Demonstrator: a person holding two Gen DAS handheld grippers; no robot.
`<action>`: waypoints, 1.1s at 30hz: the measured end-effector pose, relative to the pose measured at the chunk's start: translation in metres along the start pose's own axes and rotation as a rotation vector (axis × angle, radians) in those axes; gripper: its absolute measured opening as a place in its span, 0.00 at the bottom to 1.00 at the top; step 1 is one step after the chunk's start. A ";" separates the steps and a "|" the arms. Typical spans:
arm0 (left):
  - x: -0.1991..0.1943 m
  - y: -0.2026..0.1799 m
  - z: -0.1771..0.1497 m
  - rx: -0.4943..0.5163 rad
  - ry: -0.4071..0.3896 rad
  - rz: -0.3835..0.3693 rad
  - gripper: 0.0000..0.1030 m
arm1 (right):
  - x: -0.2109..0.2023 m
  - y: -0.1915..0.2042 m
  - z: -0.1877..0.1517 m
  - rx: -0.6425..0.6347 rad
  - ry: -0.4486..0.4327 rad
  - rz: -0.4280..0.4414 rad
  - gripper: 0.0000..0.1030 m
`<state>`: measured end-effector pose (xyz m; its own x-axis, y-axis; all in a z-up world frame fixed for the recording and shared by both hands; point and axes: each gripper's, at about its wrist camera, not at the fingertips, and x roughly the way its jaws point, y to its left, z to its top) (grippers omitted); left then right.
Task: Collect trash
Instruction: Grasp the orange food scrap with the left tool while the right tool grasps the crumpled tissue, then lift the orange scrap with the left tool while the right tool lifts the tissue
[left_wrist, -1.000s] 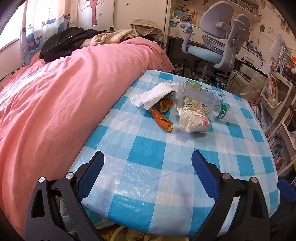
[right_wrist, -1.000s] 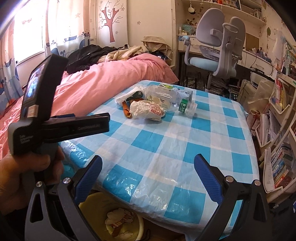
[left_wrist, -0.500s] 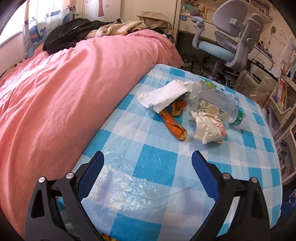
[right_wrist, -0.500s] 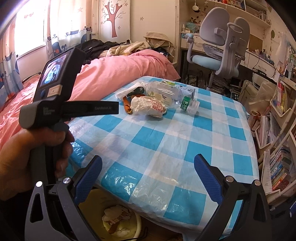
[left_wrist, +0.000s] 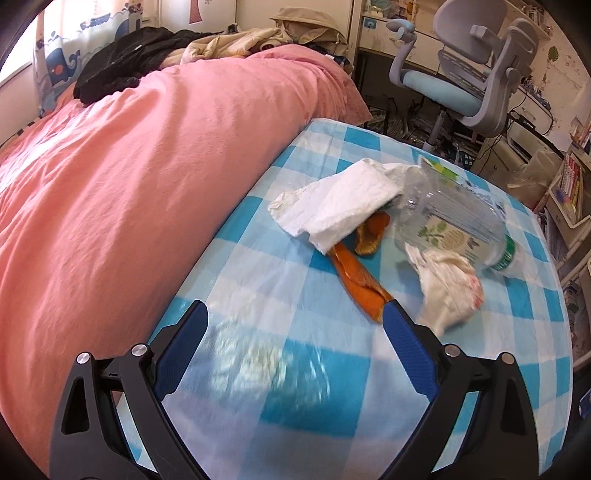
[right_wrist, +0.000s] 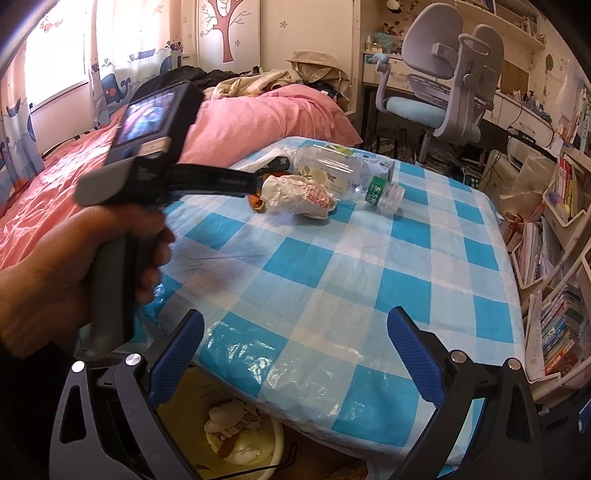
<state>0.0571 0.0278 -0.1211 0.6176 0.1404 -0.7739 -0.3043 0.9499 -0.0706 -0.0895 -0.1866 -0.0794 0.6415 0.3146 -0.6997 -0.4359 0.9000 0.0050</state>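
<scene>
Up close over a blue-and-white checked table (left_wrist: 280, 369), the left gripper (left_wrist: 293, 314) hangs with its jaws wide apart and nothing between them, the right-hand blue pad's tip right at the near end of a strip of orange peel (left_wrist: 360, 284). All the trash sits in one cluster on the far part of the table: a folded white tissue (left_wrist: 340, 205) lies over the far end of the peel, a clear plastic bottle (left_wrist: 450, 218) lies on its side just beyond, green-banded neck pointing away from the pink bed (left_wrist: 129, 184), and a crumpled white wrapper (left_wrist: 447, 288) rests against the bottle's near side. From the right wrist view, the right gripper (right_wrist: 295, 325) hovers low at the table's near edge, jaws also spread wide and empty, well short of the wrapper (right_wrist: 299, 194) and the bottle (right_wrist: 343, 173). The person's left hand (right_wrist: 74, 266) grips the left tool's handle beside the table. Below the table's near edge, a yellow bin (right_wrist: 243, 439) holds scraps of paper and peel. A grey-and-blue desk chair (right_wrist: 439, 81) stands beyond the table.
</scene>
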 end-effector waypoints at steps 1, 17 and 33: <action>0.007 -0.001 0.004 0.000 0.008 -0.006 0.89 | 0.001 0.000 0.002 -0.008 0.003 0.000 0.92; 0.045 -0.027 0.034 0.181 0.101 -0.189 0.16 | 0.087 -0.009 0.077 -0.112 -0.013 0.008 0.92; 0.003 -0.010 -0.008 0.386 0.245 -0.295 0.15 | 0.094 -0.026 0.071 -0.029 0.122 0.175 0.15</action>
<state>0.0564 0.0162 -0.1283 0.4350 -0.1735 -0.8836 0.1734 0.9790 -0.1068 0.0268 -0.1588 -0.0951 0.4740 0.4247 -0.7713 -0.5526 0.8255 0.1148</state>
